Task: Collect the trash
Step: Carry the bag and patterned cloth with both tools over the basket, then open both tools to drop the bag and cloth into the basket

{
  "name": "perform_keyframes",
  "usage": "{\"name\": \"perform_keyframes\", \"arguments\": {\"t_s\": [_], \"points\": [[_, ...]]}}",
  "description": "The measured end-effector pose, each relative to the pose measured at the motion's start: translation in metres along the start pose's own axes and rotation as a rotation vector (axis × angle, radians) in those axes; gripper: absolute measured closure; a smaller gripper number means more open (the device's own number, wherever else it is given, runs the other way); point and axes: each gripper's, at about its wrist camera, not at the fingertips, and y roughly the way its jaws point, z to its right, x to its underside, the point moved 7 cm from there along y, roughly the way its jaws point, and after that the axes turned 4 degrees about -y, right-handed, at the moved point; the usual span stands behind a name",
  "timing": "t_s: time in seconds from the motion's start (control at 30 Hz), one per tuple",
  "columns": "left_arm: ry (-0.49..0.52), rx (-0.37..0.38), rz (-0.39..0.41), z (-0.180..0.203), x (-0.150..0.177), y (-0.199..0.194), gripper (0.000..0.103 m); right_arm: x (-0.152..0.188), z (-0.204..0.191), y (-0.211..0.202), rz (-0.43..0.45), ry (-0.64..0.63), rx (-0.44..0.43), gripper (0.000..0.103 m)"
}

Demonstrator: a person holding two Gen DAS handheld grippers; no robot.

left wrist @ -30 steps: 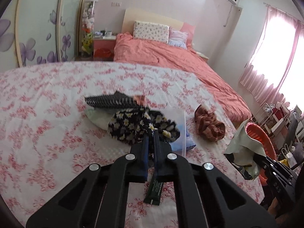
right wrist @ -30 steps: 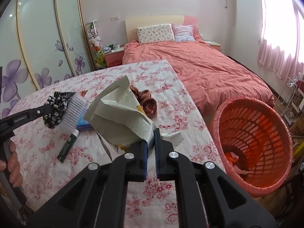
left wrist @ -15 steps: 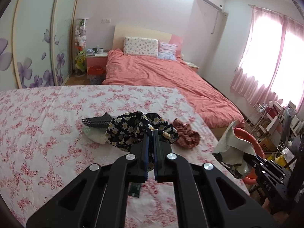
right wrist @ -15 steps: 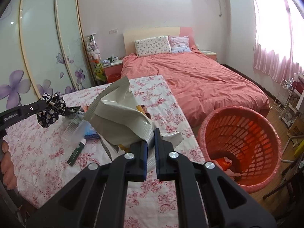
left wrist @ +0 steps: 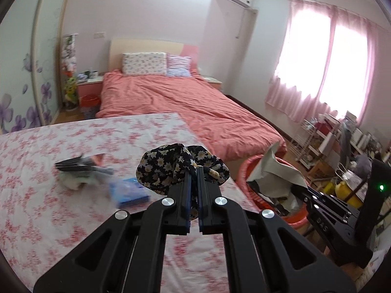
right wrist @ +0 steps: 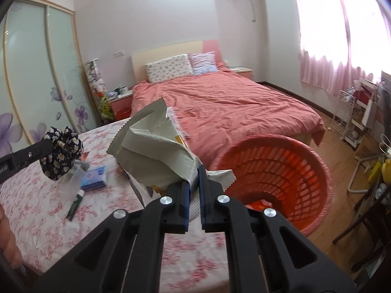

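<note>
Your right hand-held gripper [right wrist: 194, 183] is clamped on the crumpled grey snack bag [right wrist: 156, 151], which hangs over the desk [right wrist: 41, 210] edge just beside the orange laundry-style basket [right wrist: 315, 175], not yet over its mouth; your left hand-held gripper [left wrist: 193, 183] is clamped on a black floral scrunchie [left wrist: 171, 166], lifted clear of the desk. The likeliest slip is releasing the bag too early: it is light and broad, so it could catch the basket rim or drift onto the floor rather than drop in. The grip sits on one creased corner, so the foil could also slide out of the pads on its own if you swing fast. With both grippers heading toward one basket, they could knock together. The scrunchie may not be trash at all, so judge that before dropping it. Count: one basket with at least one orange scrap already inside, one bag, one scrunchie, and on the desk one blue packet [right wrist: 94, 175], one dark green tube [right wrist: 75, 204] and one black comb [left wrist: 73, 166].
</note>
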Motion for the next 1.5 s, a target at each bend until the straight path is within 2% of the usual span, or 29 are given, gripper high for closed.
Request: {"name": "perform_keyframes", "arguments": {"t_s": [0.57, 0.97, 1.3, 1.37, 1.5], "points": [[0.094, 0.205, -0.060, 0.096, 0.024, 0.038, 0.099, 0.009, 0.103, 0.007, 0.008, 0.156, 0.134, 0.096], [0.137, 0.302, -0.115, 0.146, 0.040, 0.073, 0.099, 0.019, 0.162, 0.019, 0.005, 0.258, 0.210, 0.095], [0.172, 0.342, -0.160, 0.176, 0.051, 0.100, 0.099, 0.023, 0.198, 0.038, -0.008, 0.318, 0.239, 0.094], [0.179, 0.342, -0.173, 0.180, 0.054, 0.106, 0.099, 0.022, 0.201, 0.043, -0.013, 0.324, 0.240, 0.092], [0.190, 0.325, -0.212, 0.186, 0.063, 0.119, 0.099, 0.022, 0.206, 0.056, -0.036, 0.342, 0.222, 0.080]]}}
